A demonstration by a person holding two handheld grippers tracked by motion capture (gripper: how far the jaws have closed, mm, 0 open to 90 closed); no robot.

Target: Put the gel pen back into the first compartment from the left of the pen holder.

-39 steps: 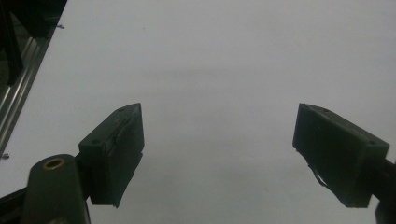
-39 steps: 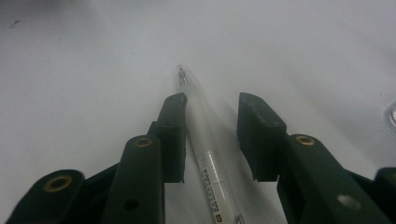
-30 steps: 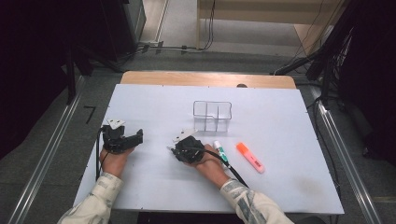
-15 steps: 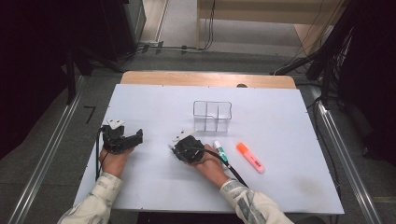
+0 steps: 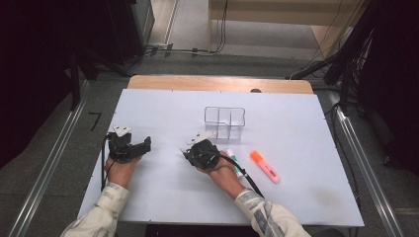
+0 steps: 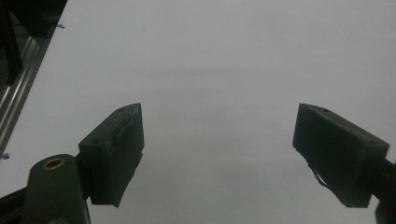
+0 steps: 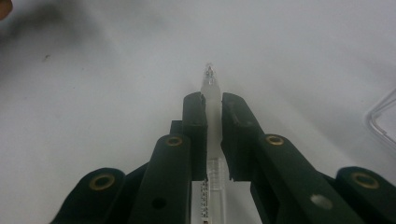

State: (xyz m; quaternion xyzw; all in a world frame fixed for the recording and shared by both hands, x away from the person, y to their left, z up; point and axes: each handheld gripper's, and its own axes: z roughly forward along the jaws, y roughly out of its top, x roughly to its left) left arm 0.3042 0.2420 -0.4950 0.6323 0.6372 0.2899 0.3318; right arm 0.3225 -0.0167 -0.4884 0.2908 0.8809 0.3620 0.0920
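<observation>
The right gripper [image 7: 212,135] has just been closing and now clamps a clear pen [image 7: 211,93] on the counter [image 5: 306,123]; lifting toward the organizer [image 5: 225,122] likely follows. The left gripper [image 6: 217,154] rests released.

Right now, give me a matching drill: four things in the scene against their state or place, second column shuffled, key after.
Things:
1. left tool
2. right tool
3. orange highlighter
4. clear organizer

States or places:
A. lying flat on the table, to the right of the person's right hand
B. jaws wide apart, nothing between them
C. standing behind the right hand, toward the table's far edge
D. jaws closed on a clear pen

Pairs: 1-B, 2-D, 3-A, 4-C
</observation>
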